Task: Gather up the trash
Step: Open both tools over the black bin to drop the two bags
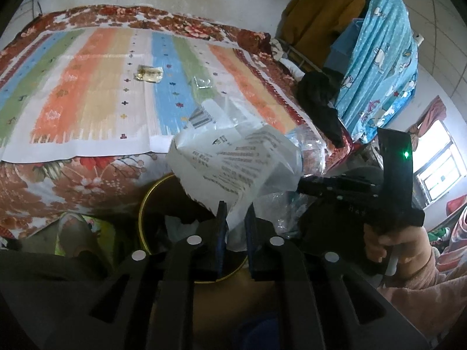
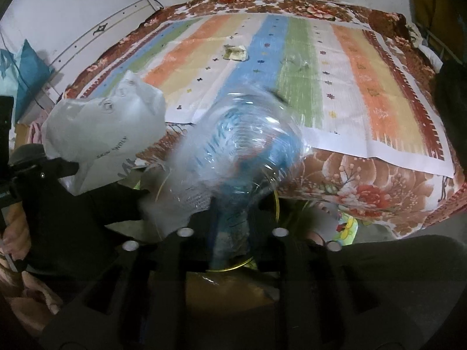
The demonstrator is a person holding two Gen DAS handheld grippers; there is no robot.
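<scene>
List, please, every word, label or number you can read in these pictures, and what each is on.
Nothing is clear enough to quote.
On the white plastic bag: several printed lines, too blurred to read.
On the clear bottle: a blue label, smeared and unreadable.
On the wrapper lying on the striped mat: any print is too small to read.
</scene>
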